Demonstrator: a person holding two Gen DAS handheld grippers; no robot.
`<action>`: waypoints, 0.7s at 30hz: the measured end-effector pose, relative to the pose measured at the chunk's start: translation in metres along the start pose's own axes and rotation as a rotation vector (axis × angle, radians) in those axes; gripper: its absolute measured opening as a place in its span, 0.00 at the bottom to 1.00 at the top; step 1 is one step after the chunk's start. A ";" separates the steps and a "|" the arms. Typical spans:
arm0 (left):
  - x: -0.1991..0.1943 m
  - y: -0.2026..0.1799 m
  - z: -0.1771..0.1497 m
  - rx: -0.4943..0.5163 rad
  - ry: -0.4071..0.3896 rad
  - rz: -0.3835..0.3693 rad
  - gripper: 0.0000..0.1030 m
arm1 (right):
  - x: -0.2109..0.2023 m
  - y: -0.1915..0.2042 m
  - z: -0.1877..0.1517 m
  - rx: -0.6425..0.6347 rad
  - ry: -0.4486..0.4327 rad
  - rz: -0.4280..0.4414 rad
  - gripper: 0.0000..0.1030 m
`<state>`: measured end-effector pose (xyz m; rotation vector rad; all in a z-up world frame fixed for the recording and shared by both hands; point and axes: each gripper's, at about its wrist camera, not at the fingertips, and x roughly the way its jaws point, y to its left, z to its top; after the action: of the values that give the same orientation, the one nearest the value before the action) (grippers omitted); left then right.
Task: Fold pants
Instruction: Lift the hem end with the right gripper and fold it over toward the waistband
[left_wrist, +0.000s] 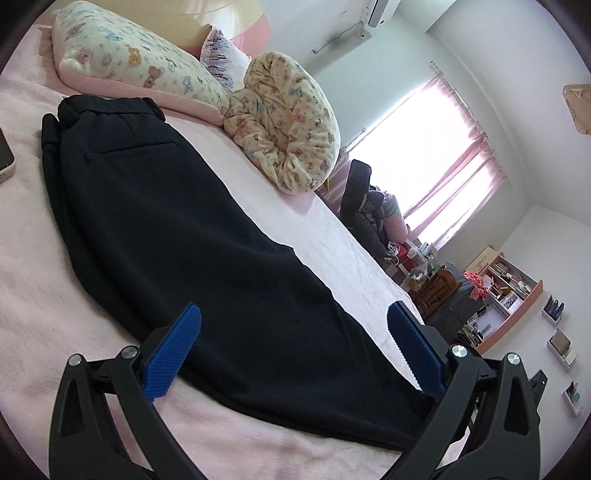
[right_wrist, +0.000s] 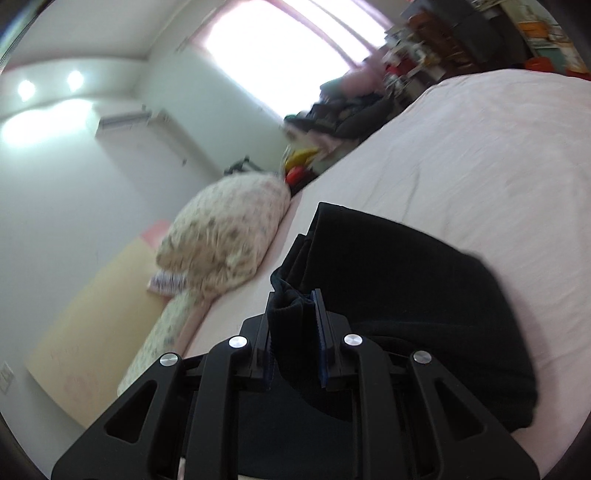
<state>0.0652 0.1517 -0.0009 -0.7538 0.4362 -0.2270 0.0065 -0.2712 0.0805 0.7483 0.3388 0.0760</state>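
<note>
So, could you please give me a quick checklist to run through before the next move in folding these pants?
1. Right tongs gripping fabric: ok, shut on a bunched fold of the black pants.
2. Left tongs ready: ok, open, with the pants leg lying between the pads, not pinched.
3. Pants flat on the pink bed: ok in the left wrist view, waistband toward the pillow.
4. Fold path clear: not ok, a phone lies on the bed near the waistband.
5. Hem edges aligned: cannot tell, hidden behind the tongs.
</note>
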 end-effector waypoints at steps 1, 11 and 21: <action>-0.001 0.001 0.001 0.000 -0.001 0.001 0.98 | 0.007 0.004 -0.003 -0.006 0.015 0.001 0.18; -0.007 0.009 0.011 -0.034 -0.010 -0.012 0.98 | 0.044 0.045 -0.034 -0.068 0.111 0.021 0.18; -0.012 0.008 0.015 -0.015 -0.023 -0.019 0.98 | 0.084 0.079 -0.077 -0.154 0.234 0.025 0.18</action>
<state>0.0613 0.1706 0.0065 -0.7748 0.4094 -0.2325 0.0646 -0.1471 0.0586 0.5919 0.5406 0.2125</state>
